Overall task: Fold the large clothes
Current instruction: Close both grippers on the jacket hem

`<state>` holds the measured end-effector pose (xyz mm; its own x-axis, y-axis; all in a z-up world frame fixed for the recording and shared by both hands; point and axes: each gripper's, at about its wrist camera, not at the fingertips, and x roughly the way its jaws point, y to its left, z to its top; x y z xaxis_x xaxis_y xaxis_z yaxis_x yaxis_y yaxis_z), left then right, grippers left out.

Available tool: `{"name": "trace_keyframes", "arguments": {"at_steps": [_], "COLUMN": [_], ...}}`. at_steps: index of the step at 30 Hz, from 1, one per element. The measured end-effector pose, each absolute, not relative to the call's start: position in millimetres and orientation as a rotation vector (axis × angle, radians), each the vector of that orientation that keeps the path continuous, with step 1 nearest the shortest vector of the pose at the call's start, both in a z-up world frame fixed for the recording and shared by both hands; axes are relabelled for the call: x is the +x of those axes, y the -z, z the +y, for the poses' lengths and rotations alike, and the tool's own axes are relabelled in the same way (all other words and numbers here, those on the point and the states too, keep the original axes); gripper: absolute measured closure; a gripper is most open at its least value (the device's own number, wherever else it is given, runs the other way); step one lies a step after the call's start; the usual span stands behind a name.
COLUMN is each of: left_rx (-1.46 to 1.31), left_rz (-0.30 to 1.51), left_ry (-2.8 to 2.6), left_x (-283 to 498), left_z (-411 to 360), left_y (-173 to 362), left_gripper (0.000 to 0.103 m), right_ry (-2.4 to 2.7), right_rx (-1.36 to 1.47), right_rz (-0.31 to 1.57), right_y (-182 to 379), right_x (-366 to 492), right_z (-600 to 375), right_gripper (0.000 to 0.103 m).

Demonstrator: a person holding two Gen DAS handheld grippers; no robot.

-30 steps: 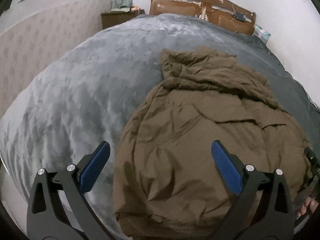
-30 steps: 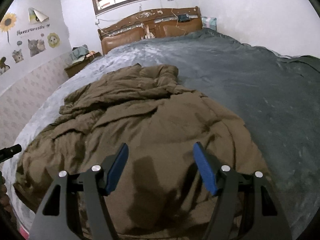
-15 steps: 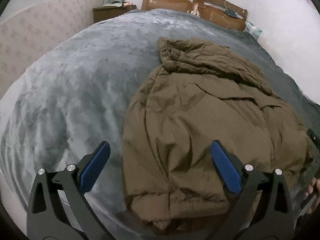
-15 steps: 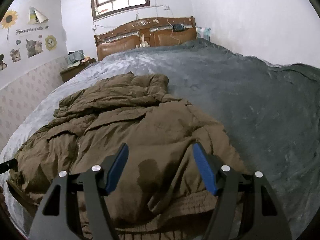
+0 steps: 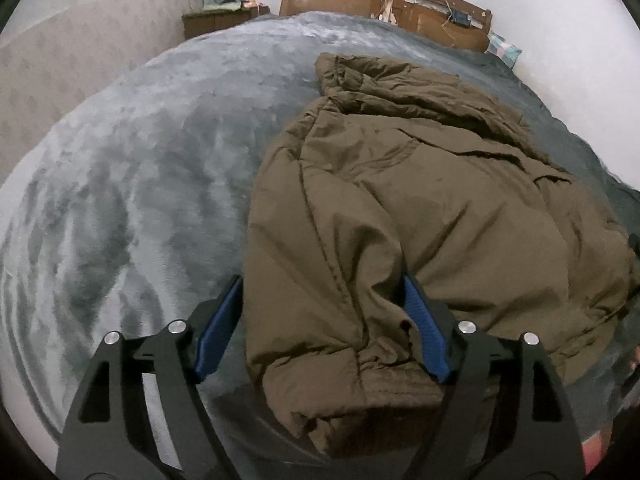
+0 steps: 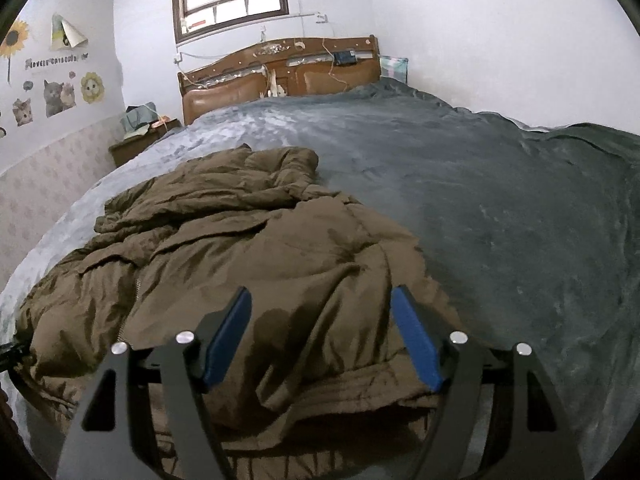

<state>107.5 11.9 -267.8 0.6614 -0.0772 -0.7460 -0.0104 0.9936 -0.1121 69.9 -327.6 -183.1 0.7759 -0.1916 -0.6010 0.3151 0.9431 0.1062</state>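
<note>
A large brown padded jacket (image 5: 420, 208) lies spread on the grey bed cover (image 5: 140, 184), hood toward the headboard. It also shows in the right wrist view (image 6: 248, 256). My left gripper (image 5: 320, 324) is open, its blue pads on either side of the jacket's near left hem corner, fabric bulging between them. My right gripper (image 6: 320, 336) is open, low over the jacket's near right hem, fabric between the pads.
A wooden headboard (image 6: 280, 76) stands at the far end. A nightstand (image 6: 140, 140) with clutter stands at the far left by the wall. The grey cover (image 6: 500, 208) stretches to the right of the jacket.
Both grippers have dropped and moved forward onto the jacket's near hem. The left jaws have narrowed around the hem corner. The jacket has not moved.
</note>
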Motion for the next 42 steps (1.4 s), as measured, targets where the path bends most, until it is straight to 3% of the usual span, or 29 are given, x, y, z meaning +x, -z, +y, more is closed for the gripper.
{"name": "trace_keyframes", "arguments": {"at_steps": [3,7,19,30,42], "left_rx": [-0.116,-0.099,-0.127,-0.133,-0.063], "left_rz": [0.836,0.823,0.894,0.902,0.908], "left_ry": [0.013,-0.01,0.056,0.078,0.08], "left_x": [103.2,97.4,105.4,102.9,107.1], "left_z": [15.4,22.6,16.3,9.4,-10.4], "left_y": [262.6,259.4,278.9,282.0,280.0], "left_gripper": [0.02,0.009,0.01,0.025,0.038], "right_ry": [0.28,0.297,0.341,0.283,0.255], "right_rx": [0.194,0.184,0.208,0.321,0.257], "right_rz": [0.626,0.63,0.697,0.736,0.803], "right_y": [183.2,184.5,196.4,217.4,228.2], "right_x": [66.8,60.5,46.6,40.5,45.3], "right_z": [-329.0,-335.3,-368.1,-375.1,-362.6], "right_gripper": [0.03,0.026,0.026,0.029,0.049]}}
